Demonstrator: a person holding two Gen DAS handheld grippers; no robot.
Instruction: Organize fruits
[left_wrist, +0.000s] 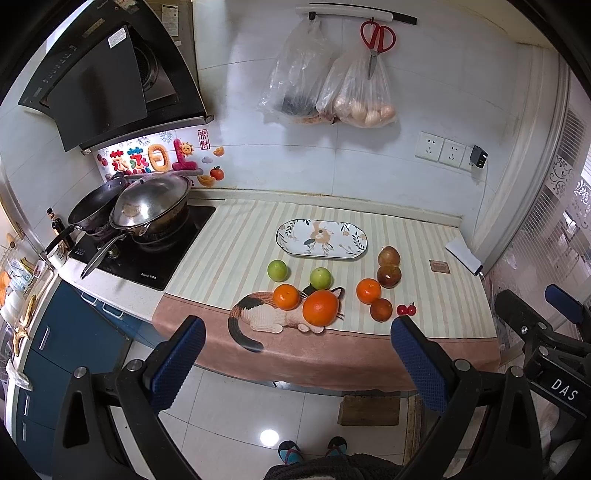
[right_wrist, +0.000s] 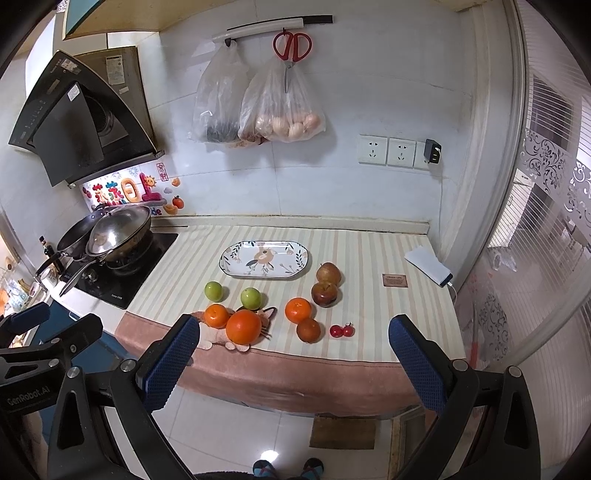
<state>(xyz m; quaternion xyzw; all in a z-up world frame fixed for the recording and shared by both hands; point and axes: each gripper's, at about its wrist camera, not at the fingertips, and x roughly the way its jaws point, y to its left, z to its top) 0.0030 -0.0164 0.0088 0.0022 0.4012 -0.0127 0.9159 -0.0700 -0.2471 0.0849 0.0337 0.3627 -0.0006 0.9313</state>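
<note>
An oval flowered plate (left_wrist: 321, 242) (right_wrist: 264, 258) lies on the striped counter cloth with nothing on it. In front of it are two green fruits (left_wrist: 277, 270) (left_wrist: 320, 277), a large orange (left_wrist: 320, 307) (right_wrist: 243, 326), two smaller oranges (left_wrist: 286, 296) (left_wrist: 368, 290), a dark orange (left_wrist: 381, 309), a pear (left_wrist: 388, 255), a red apple (left_wrist: 389, 276) and two cherries (left_wrist: 406, 309). My left gripper (left_wrist: 297, 354) is open and empty, held above the floor short of the counter's front edge. My right gripper (right_wrist: 293, 354) is likewise open and empty.
A stove with two pans (left_wrist: 147, 210) stands left of the cloth. Bags (left_wrist: 332, 92) and red scissors (left_wrist: 376, 40) hang on the back wall. A power bank (left_wrist: 463, 254) and a small card (left_wrist: 439, 266) lie at the right. Blue cabinets (left_wrist: 66, 350) are lower left.
</note>
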